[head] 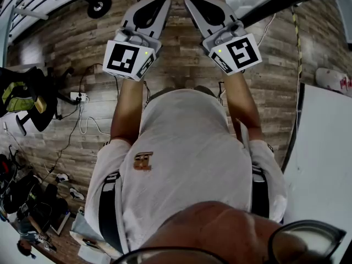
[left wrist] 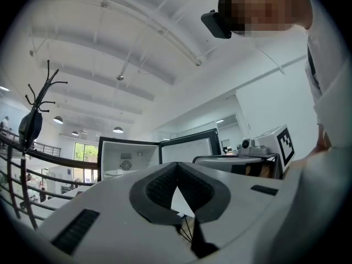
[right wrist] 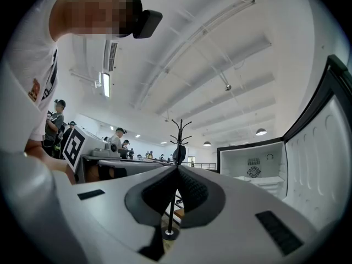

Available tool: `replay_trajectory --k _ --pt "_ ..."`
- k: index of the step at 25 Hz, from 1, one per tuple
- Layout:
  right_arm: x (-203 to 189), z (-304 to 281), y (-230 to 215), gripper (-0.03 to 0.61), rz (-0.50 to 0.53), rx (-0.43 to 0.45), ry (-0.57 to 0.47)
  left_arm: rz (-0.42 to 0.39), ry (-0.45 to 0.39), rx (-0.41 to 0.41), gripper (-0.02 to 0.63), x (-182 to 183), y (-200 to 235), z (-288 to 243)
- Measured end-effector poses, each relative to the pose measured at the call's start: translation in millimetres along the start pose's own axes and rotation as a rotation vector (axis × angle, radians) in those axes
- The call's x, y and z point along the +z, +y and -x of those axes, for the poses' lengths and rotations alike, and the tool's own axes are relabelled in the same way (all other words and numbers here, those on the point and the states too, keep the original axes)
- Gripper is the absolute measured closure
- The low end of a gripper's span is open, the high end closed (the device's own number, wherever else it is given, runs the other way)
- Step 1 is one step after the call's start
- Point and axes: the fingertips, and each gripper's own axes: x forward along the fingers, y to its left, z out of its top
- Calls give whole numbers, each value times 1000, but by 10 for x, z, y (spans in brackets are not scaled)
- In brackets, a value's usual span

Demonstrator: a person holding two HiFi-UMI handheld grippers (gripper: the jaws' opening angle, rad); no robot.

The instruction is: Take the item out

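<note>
A white fridge (left wrist: 127,159) stands open in the distance; it also shows in the right gripper view as fridge (right wrist: 254,170) with its door (right wrist: 325,147) swung out to the right. I can make out a shelf inside but no distinct item. Both grippers are held up in front of the person's chest, far from the fridge. The left gripper (head: 160,0) (left wrist: 177,168) is shut, pads meeting at the tip with nothing between them. The right gripper (head: 192,0) (right wrist: 177,170) is shut the same way and holds nothing.
A black coat stand (right wrist: 179,139) (left wrist: 34,122) rises by a railing (left wrist: 22,164). People (right wrist: 55,120) stand at benches on the far side. In the head view, a white table (head: 324,164) lies at the right; a power strip (head: 78,97) and cables lie on the wooden floor.
</note>
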Motion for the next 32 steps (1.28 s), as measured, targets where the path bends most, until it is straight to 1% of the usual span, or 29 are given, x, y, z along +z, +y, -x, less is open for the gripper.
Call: replay_trajectory --k 11,21,26,32 --pt "-180 -391 -1 546 14 -37 5 -11 -14 -26 595 -110 447 14" --pt "-331 -551 49 546 17 -84 22 -7 -15 -59 595 -232 682 101" --pt "-299 -633 114 546 27 -89 26 -10 -24 -59 595 -184 780 186" --pt "-334 -714 65 546 23 -89 31 -13 -21 -64 595 -186 865 129"
